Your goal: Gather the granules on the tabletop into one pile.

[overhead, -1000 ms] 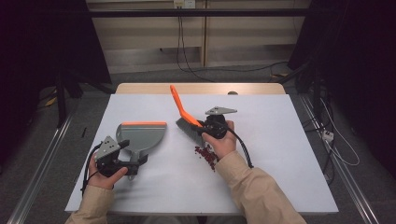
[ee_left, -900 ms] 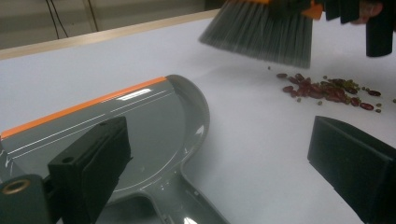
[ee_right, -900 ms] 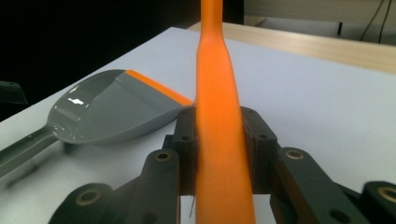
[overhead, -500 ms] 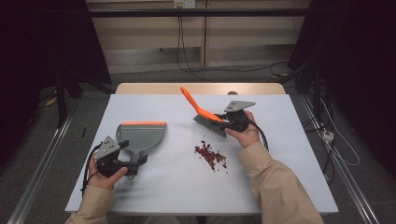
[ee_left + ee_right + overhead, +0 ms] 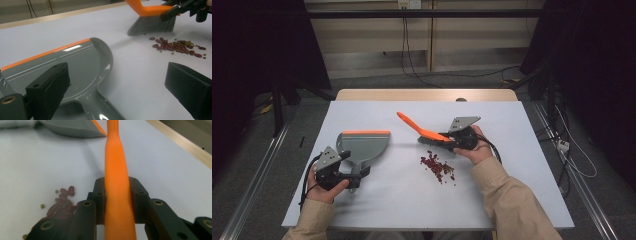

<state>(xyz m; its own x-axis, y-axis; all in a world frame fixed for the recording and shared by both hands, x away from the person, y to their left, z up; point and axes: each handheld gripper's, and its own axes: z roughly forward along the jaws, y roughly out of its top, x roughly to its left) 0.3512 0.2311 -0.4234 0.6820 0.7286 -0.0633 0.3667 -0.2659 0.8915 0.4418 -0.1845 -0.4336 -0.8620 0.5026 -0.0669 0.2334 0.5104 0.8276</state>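
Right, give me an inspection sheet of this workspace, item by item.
Surface: white table, a wooden edge at the far side.
Job's things: grey dustpan with an orange lip, flat on the table; orange brush, bristles down just beyond the beans, which lie in a loose pile between the two hands.
Clutter: nothing seen.
Grippers: left gripper at the dustpan handle, jaws apart in its own view, grip unclear; right gripper shut on the brush handle.
Cables: one trails from each gripper; more run along the floor by the far wall.
Surroundings: dark room, floor rails on both sides of the table.
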